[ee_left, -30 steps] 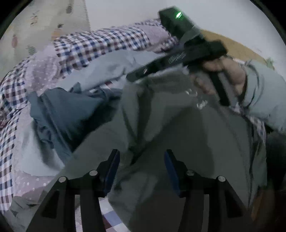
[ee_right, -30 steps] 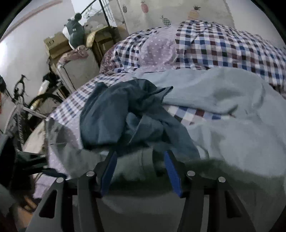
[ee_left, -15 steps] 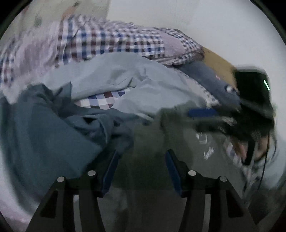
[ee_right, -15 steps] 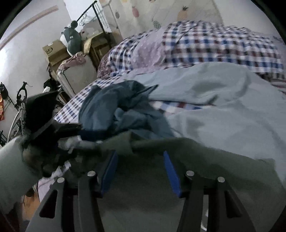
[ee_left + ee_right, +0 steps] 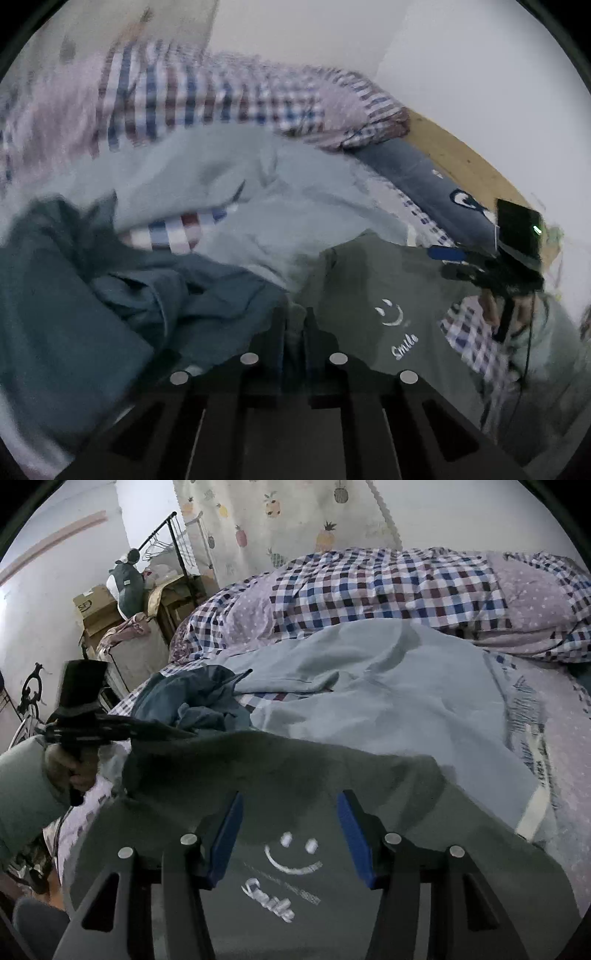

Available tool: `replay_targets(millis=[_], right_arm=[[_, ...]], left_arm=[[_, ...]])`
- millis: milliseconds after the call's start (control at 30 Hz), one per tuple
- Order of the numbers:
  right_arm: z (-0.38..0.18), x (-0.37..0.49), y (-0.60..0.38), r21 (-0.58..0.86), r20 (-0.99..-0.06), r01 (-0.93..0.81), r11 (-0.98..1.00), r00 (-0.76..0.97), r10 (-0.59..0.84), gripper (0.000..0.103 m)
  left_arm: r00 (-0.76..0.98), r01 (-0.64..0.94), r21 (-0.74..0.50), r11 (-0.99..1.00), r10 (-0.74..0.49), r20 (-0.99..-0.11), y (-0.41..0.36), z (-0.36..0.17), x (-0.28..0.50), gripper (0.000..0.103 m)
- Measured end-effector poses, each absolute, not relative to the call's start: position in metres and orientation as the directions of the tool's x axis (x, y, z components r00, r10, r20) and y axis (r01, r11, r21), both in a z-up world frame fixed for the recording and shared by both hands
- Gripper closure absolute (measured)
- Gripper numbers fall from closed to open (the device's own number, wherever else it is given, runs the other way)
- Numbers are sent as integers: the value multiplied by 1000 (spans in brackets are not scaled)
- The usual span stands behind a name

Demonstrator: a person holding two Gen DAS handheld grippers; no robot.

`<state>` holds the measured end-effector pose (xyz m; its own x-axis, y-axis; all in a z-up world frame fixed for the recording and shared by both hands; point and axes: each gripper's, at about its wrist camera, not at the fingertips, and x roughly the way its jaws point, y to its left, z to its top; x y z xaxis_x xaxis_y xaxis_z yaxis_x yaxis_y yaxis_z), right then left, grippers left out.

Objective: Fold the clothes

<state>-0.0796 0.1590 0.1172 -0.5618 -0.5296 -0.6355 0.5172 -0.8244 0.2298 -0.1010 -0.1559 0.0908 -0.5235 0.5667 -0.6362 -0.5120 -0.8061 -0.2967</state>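
left hand-held gripper (image 5: 293,325): pinches green shirt (image 5: 332,775) edge to hold it flat | right hand-held gripper (image 5: 290,834): released wide above smile print, low middle | shirt spread on bed (image 5: 388,587)

A home bedroom: bed with checked quilt (image 5: 388,587), pineapple-print curtain (image 5: 280,520), clothes rack (image 5: 166,542), stacked cardboard boxes (image 5: 94,607).

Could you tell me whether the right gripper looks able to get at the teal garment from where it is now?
Probably not directly: the right gripper is open over the green shirt, which lies spread between it and the teal garment, and the left gripper lies across that side.
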Motion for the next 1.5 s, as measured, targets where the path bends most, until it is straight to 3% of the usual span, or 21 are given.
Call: replay_targets(millis=[67, 200, 400, 733, 833, 900, 967, 1033, 1333, 1500], right_arm=[[116, -71, 171, 224, -629, 521, -824, -568, -530, 45], [114, -58, 192, 202, -633, 519, -831, -578, -515, 43], [118, -51, 197, 119, -670, 527, -841, -583, -460, 40], [105, -91, 99, 18, -794, 734, -679, -402, -456, 40], [95, -102, 85, 28, -840, 808, -588, -300, -452, 40], [91, -108, 80, 45, -861, 844, -534, -239, -450, 40], [93, -113, 83, 65, -868, 858, -510, -204, -454, 40], [93, -113, 84, 51, -880, 867, -496, -196, -433, 40], [80, -117, 84, 117, -923, 903, -414, -55, -381, 40], [80, -134, 87, 127, -927, 899, -418, -43, -372, 40]], left_arm=[[-535, -571, -229, -789, 568, -625, -147, 98, -67, 97], [-433, -671, -132, -729, 530, -729, -111, 69, -9, 97], [-419, -681, -31, -731, 424, -803, -88, 30, 28, 97], [-479, -578, -88, -812, 424, -769, -93, 19, 33, 96], [-469, -579, -108, -808, 439, -766, -97, 20, 35, 84], [-466, -580, -128, -804, 458, -757, -103, 25, 37, 67], [-472, -584, -155, -797, 489, -734, -113, 33, 42, 41], [-477, -592, -165, -789, 508, -718, -119, 41, 47, 37], [-442, -672, -51, -739, 456, -773, -111, 37, 40, 38], [-408, -718, -6, -696, 427, -807, -102, 37, 27, 63]])
